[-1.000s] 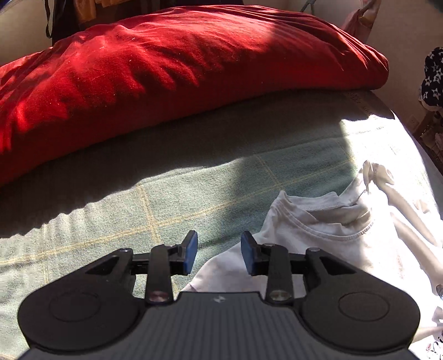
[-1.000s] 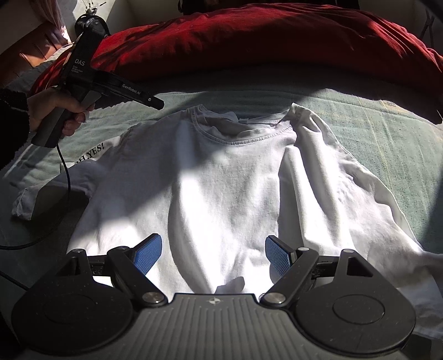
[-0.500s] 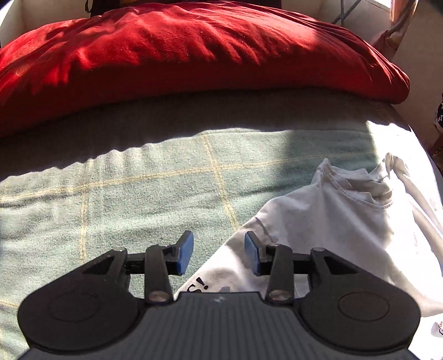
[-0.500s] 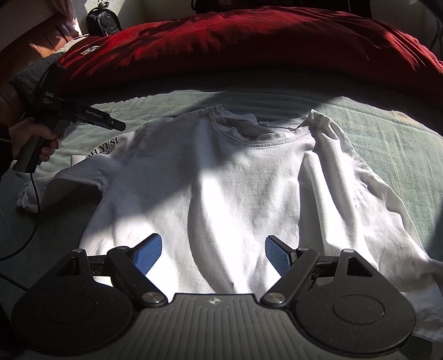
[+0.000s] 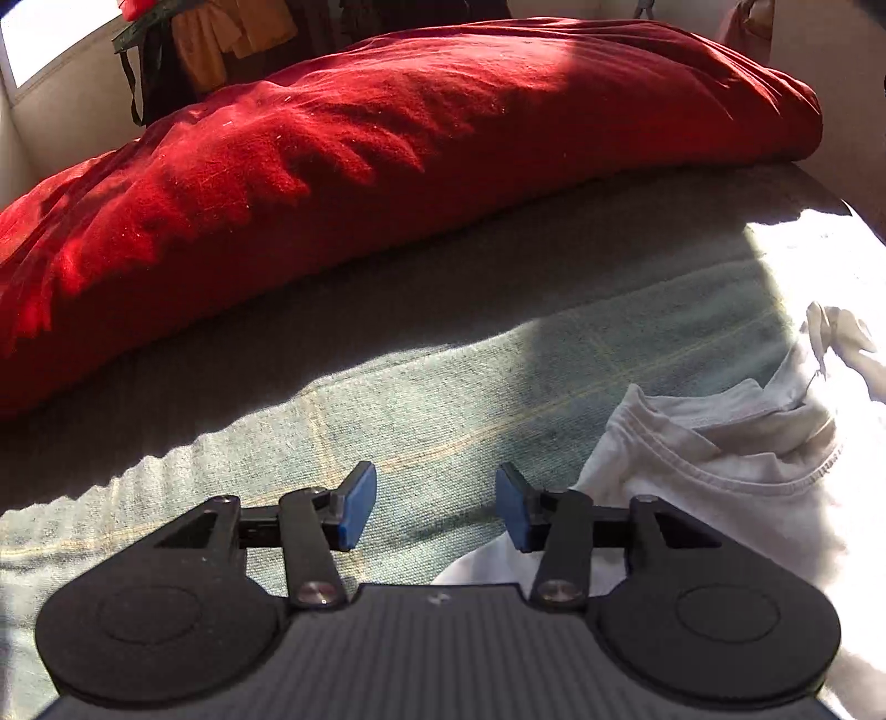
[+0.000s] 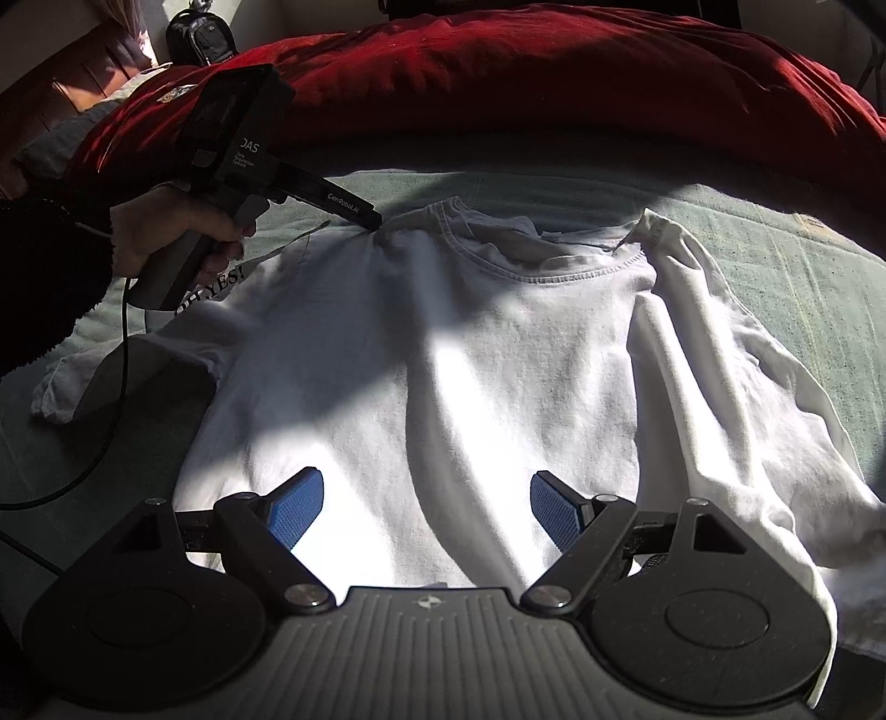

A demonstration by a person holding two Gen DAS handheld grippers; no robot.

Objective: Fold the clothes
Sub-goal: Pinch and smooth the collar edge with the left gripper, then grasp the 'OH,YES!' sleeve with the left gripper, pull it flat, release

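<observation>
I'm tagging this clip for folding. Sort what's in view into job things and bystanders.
Job:
white T-shirt, spread on the bed
left gripper, jaws just opening, nothing between them
right gripper, jaws wide over the shirt

Bystanders:
red duvet
green checked blanket
black bag

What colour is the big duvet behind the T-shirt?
Red. The duvet shows best in the left wrist view.

Red duvet (image 5: pixel 387 144) bunched along far side of bed w/ green checked blanket (image 5: pixel 421 399). Black bag (image 6: pixel 199 33) far left; orange clothes (image 5: pixel 238 33) hanging behind.
</observation>
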